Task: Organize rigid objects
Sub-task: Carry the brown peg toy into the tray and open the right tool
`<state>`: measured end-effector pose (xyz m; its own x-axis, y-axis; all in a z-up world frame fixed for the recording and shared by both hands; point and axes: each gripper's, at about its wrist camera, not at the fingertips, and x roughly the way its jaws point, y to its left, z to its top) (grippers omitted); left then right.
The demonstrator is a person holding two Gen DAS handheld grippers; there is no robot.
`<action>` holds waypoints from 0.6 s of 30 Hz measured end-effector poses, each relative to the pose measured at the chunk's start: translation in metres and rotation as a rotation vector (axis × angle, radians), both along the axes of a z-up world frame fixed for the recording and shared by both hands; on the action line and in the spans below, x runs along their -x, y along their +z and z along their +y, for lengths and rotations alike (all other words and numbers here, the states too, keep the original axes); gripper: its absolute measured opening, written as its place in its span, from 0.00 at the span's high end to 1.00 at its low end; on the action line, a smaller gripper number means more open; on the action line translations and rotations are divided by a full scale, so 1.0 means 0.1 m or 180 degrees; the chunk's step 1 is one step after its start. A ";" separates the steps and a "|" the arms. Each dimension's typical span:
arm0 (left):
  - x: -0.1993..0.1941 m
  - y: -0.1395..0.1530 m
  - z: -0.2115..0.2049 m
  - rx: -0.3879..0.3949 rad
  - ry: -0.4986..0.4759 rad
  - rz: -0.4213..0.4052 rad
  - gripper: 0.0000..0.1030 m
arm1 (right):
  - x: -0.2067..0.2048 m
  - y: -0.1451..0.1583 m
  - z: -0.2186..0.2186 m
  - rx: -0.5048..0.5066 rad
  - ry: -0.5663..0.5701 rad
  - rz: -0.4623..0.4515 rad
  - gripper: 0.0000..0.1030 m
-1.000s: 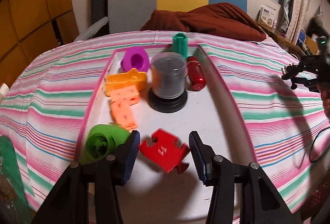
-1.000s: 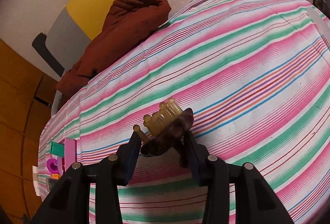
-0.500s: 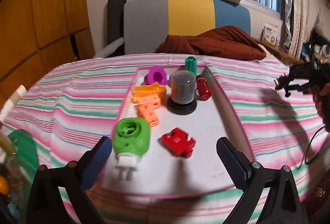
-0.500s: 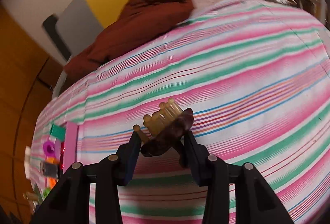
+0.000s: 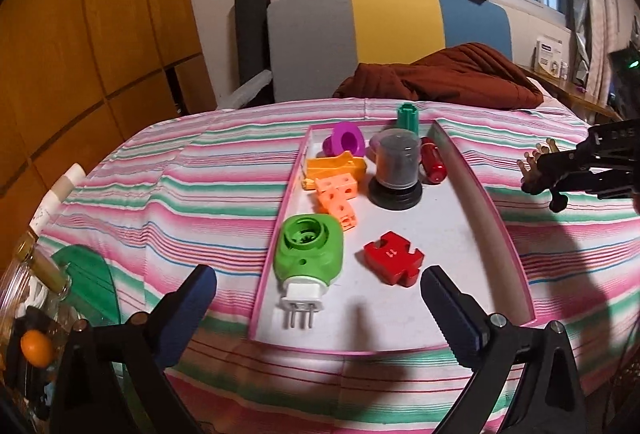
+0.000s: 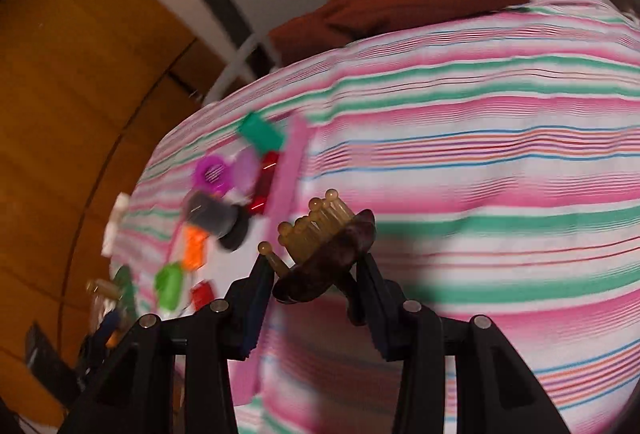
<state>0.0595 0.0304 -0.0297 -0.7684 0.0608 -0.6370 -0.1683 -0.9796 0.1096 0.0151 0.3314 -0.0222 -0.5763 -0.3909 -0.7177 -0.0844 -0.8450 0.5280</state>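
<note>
A pink-rimmed white tray (image 5: 468, 170) lies on the striped cloth. It holds a green plug-in device (image 5: 308, 246), a red puzzle piece (image 5: 394, 260), orange blocks (image 5: 338, 198), a purple ring (image 5: 346, 142), a grey cylinder on a black base (image 5: 396, 170) and a red tube (image 5: 434, 160). My left gripper (image 5: 318, 288) is open wide at the tray's near end, with nothing held. My right gripper (image 6: 316, 274) is shut on a brown hair brush (image 6: 328, 250) with tan bobble-tipped teeth. It hovers just right of the tray (image 6: 290, 170), and the brush (image 5: 540, 170) also shows in the left wrist view.
A dark green cylinder (image 5: 408, 116) stands at the tray's far end. A brown blanket (image 5: 440, 78) lies beyond, before a grey, yellow and blue backrest (image 5: 392, 34). A glass jar (image 5: 36, 298) and a green object (image 5: 86, 278) sit at the near left edge. Wooden panels (image 5: 92, 34) are on the left.
My left jaws spread wide from around the red puzzle piece and drew back from the tray. My right gripper swung left with the brush, bringing the tray into its view.
</note>
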 end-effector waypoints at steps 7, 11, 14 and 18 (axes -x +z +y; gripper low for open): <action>0.03 -0.03 -0.13 -0.0027 0.0222 -0.0052 0.00 | 0.06 0.22 -0.70 -0.0125 0.0528 0.0075 0.58; 0.06 -0.03 -0.22 0.0011 0.0408 -0.0094 0.00 | 0.11 0.20 -1.00 -0.0461 0.0730 -0.0014 0.58; 0.07 -0.02 -0.29 0.0035 0.0503 -0.0089 0.00 | 0.16 0.14 -1.19 -0.0627 0.0842 -0.0120 0.58; 0.04 0.02 -0.37 0.0027 0.0570 -0.0049 0.00 | 0.23 0.06 -1.31 -0.0781 0.0894 -0.0299 0.58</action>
<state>0.0554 -0.0062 -0.0275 -0.7567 -0.0815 -0.6487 0.0070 -0.9932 0.1166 -0.0078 0.2006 -0.0163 -0.3983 -0.3343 -0.8542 0.1300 -0.9424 0.3082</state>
